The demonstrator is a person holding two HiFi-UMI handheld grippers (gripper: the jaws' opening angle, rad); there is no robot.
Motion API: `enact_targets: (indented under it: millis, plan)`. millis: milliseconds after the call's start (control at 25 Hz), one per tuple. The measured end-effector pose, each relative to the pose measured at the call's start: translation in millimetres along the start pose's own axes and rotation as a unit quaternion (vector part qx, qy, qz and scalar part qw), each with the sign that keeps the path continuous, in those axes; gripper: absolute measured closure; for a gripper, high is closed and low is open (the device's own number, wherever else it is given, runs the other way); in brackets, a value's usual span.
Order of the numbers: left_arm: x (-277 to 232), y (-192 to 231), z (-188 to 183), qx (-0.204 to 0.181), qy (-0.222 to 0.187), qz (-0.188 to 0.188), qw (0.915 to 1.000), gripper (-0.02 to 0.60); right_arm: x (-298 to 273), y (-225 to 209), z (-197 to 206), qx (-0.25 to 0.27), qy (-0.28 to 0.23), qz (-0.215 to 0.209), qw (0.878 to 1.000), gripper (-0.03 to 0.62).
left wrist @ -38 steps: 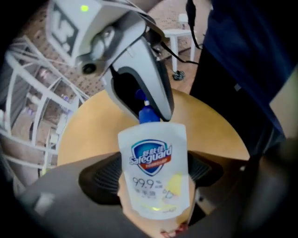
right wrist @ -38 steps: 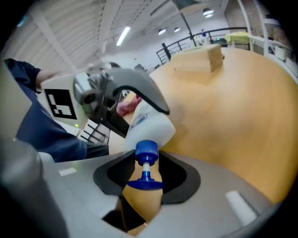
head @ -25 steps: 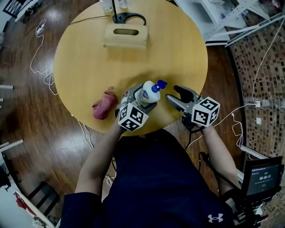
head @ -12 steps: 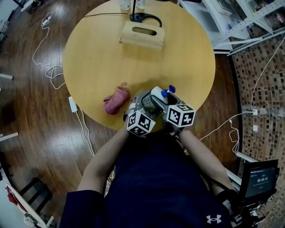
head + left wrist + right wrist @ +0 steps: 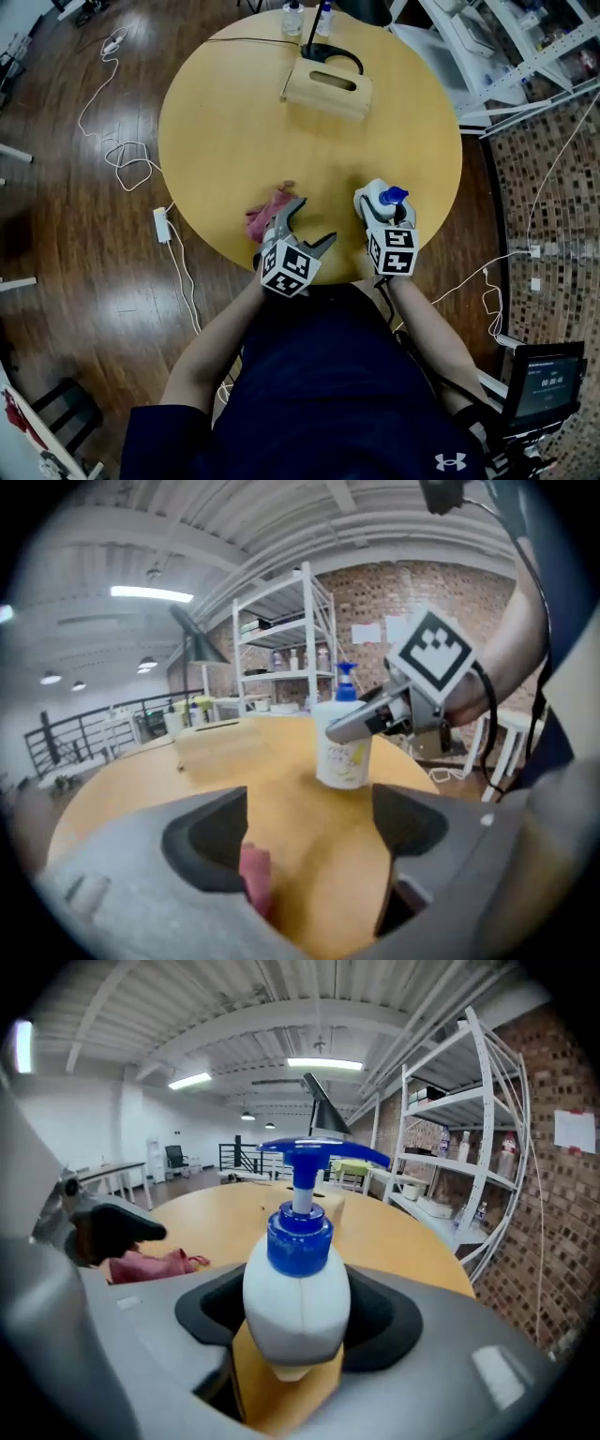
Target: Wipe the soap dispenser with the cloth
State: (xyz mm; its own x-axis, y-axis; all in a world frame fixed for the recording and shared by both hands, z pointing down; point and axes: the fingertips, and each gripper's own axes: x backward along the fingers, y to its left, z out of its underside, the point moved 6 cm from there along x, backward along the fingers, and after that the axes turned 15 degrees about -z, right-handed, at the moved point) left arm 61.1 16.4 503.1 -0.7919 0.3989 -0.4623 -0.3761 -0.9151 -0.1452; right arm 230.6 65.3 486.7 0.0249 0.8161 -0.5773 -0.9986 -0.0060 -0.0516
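The soap dispenser [image 5: 377, 197], a white bottle with a blue pump, stands upright near the front edge of the round wooden table [image 5: 234, 141]. My right gripper [image 5: 385, 212] is shut on its body; its jaws have just been closing with the bottle [image 5: 295, 1288] between the pads. The pink cloth [image 5: 264, 215] lies crumpled on the table to the left. My left gripper [image 5: 316, 220] is open and holds nothing, just right of the cloth. In the left gripper view the cloth [image 5: 255, 877] shows by the left jaw, and the dispenser [image 5: 343, 754] stands beyond.
A wooden tissue box [image 5: 328, 89] and a black lamp base [image 5: 334, 56] sit at the table's far side, with two small bottles [image 5: 294, 17] behind. White cables [image 5: 122, 159] and a power strip [image 5: 161, 225] lie on the floor at left. Metal shelving [image 5: 525, 56] stands at right.
The left gripper held the dispenser, then the right gripper came in beside it. Now the right gripper has the dispenser further right, and the left gripper has let go and moved left toward the cloth.
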Motion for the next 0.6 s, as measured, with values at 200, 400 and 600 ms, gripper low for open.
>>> enact_targets:
  millis: [200, 400, 600]
  plan:
    - [68, 53, 27, 0.131, 0.01, -0.067, 0.989, 0.205, -7, -9, 15, -0.029, 0.019, 0.032, 0.999, 0.313]
    - [116, 61, 34, 0.215, 0.004, -0.101, 0.9715, 0.215, 25, -26, 17, -0.088, -0.018, 0.034, 0.995, 0.229]
    - [162, 42, 37, 0.209, -0.02, -0.115, 0.9709, 0.255, 100, -32, 58, -0.182, -0.062, 0.043, 0.98, 0.246]
